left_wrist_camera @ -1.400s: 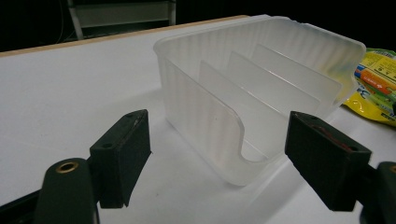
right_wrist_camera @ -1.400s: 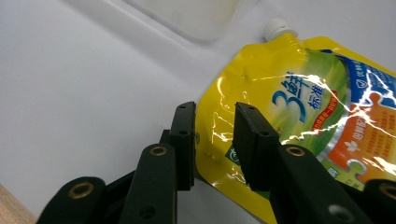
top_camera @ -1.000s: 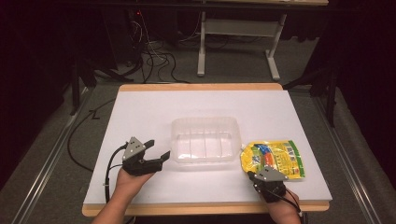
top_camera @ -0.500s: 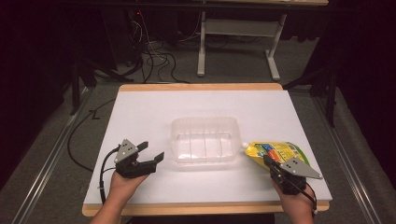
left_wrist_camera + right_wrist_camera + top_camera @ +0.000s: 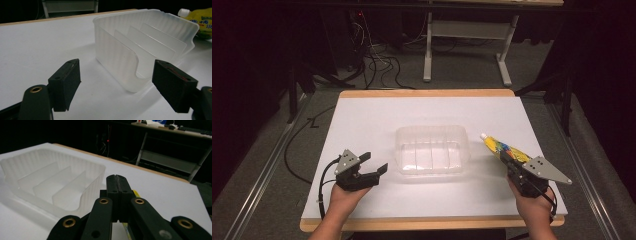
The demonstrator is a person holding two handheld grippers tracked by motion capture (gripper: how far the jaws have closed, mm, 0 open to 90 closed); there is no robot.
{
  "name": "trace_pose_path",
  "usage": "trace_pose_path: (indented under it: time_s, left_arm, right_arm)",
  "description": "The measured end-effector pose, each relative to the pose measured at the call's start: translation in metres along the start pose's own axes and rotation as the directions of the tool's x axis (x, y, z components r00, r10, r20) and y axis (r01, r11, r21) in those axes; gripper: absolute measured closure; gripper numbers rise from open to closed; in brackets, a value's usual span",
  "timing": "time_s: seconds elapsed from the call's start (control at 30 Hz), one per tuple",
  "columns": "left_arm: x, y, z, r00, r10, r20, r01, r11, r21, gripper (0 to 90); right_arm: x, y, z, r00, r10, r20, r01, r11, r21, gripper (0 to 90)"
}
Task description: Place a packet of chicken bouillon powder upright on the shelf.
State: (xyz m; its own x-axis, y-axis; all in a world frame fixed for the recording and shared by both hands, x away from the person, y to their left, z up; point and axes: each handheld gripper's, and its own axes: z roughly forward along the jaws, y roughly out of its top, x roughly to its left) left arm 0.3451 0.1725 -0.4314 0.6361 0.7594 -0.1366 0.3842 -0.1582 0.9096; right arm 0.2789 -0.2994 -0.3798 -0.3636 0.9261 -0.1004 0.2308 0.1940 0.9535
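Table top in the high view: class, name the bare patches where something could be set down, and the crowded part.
Free: the wide strip between the clear divided tray and the table's far edge, and the left side beyond the left gripper. Crowded: right of the tray, where the right gripper pinches the yellow spouted pouch.

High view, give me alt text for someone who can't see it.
A clear plastic container with divider ribs sits mid-table. The right gripper, jaws shut, grips a yellow spouted pouch just right of the container, while the left gripper rests open to its left, empty.
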Motion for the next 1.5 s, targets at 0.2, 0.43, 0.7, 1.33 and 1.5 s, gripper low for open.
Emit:
trace_pose_path:
  time_s: [0.2,0.43,0.7,1.33,1.5]
  left_arm:
    - [0.002,0.000,0.000,1.0000,-0.002,-0.001,0.002,1.0000,0.000,23.4]
    - [0.001,0.000,0.000,1.0000,-0.002,0.001,0.002,1.0000,-0.002,23.5]
    - [0.001,0.002,0.002,1.0000,-0.003,0.005,0.003,1.0000,-0.005,23.7]
    - [-0.004,0.006,0.014,0.9996,0.016,0.025,-0.016,0.9999,0.001,24.0]
    - [-0.004,0.006,0.013,0.9995,0.017,0.025,-0.017,0.9998,0.004,24.1]
  right_arm:
    - [-0.021,0.012,-0.009,0.9969,0.064,0.045,-0.061,0.995,-0.076,90.0]
    - [-0.048,0.011,-0.034,0.9819,0.152,0.113,-0.134,0.979,-0.153,90.0]
    - [-0.073,0.001,-0.062,0.9556,0.211,0.206,-0.168,0.964,-0.205,90.0]
    - [-0.088,-0.019,-0.086,0.9306,0.271,0.246,-0.230,0.956,-0.184,72.6]
    - [-0.086,-0.024,-0.068,0.9361,0.256,0.241,-0.237,0.966,-0.103,64.5]
